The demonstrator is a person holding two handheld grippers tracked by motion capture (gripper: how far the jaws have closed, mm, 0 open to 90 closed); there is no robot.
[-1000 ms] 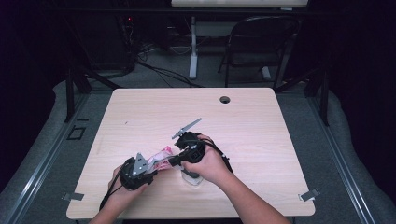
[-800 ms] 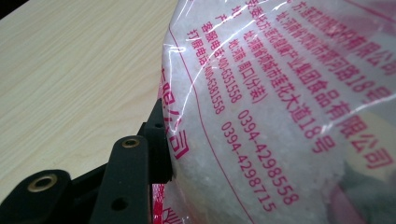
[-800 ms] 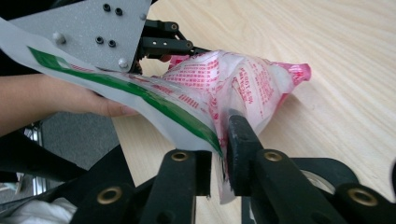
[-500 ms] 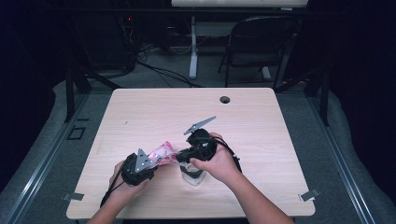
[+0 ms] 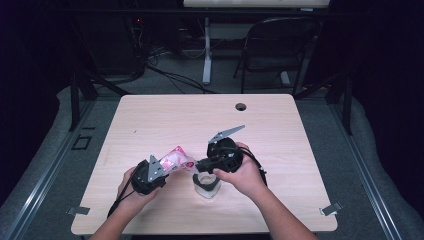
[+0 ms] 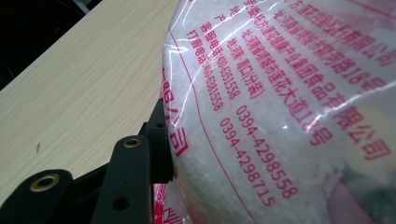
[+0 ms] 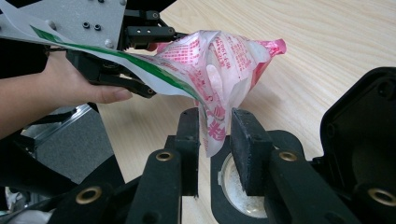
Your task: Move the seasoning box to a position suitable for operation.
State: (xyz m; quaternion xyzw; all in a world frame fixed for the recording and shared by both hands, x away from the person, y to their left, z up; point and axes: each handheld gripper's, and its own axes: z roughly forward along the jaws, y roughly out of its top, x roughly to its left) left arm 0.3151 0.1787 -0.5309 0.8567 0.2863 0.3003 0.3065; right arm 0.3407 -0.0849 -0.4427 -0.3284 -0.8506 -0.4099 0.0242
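Note:
A clear bag of white granules with pink print hangs tilted above the table's front. My left gripper is shut on its left end; in the left gripper view one black finger presses the bag, and the other is hidden behind it. My right gripper comes from the right. Its jaws stand close together on the bag's lower corner, just above a small round pale container. The right gripper has that container below its fingers.
The light wooden table has a cable hole at its far edge. A dark chair and a desk leg stand beyond the table. Grey floor lies on both sides.
The right gripper has shifted to the right and a little away, its grey top plate swinging with it. The left gripper has also moved slightly right, with the bag in it.

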